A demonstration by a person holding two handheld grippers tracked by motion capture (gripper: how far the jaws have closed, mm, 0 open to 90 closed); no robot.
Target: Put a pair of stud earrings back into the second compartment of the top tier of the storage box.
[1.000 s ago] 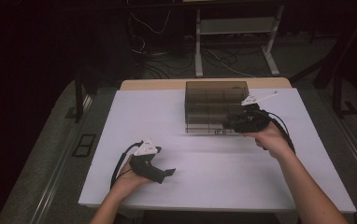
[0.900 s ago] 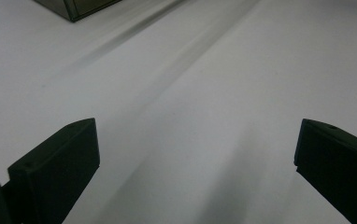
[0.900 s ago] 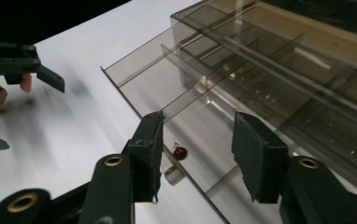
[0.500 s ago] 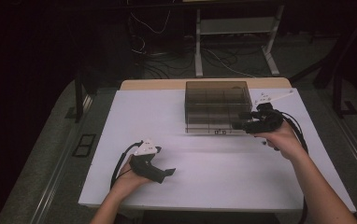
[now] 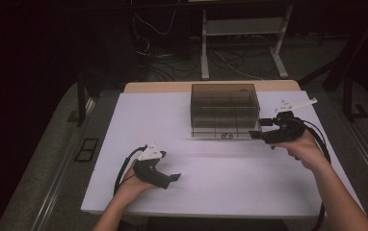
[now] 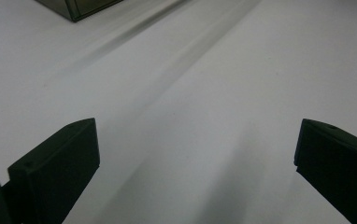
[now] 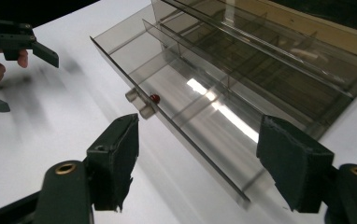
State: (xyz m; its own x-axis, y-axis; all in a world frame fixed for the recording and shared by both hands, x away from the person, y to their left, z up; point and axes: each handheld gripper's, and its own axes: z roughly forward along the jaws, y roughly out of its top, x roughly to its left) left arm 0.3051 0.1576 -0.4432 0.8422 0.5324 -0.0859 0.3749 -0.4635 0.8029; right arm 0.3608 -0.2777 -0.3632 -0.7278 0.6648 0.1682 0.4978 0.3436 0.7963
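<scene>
**Right gripper open at the box's corner; left gripper idle**

The box (image 5: 224, 109), smoked clear plastic with inner dividers, stands closed at the far middle of the table (image 5: 124, 125). A latch (image 7: 141, 103) with two pale knobs and a small red bead sits on its near wall.

The right gripper (image 5: 258, 130) is held level just beside the box's near right corner. Its jaws have just been opening. In the right gripper view they stand apart with the box's corner edge between them; the pads appear clear of it, though the angle makes that hard to confirm.

The left gripper (image 5: 174, 179) rests low over the near left of the table, well apart from the box. Its jaws are wide open over bare table.
</scene>
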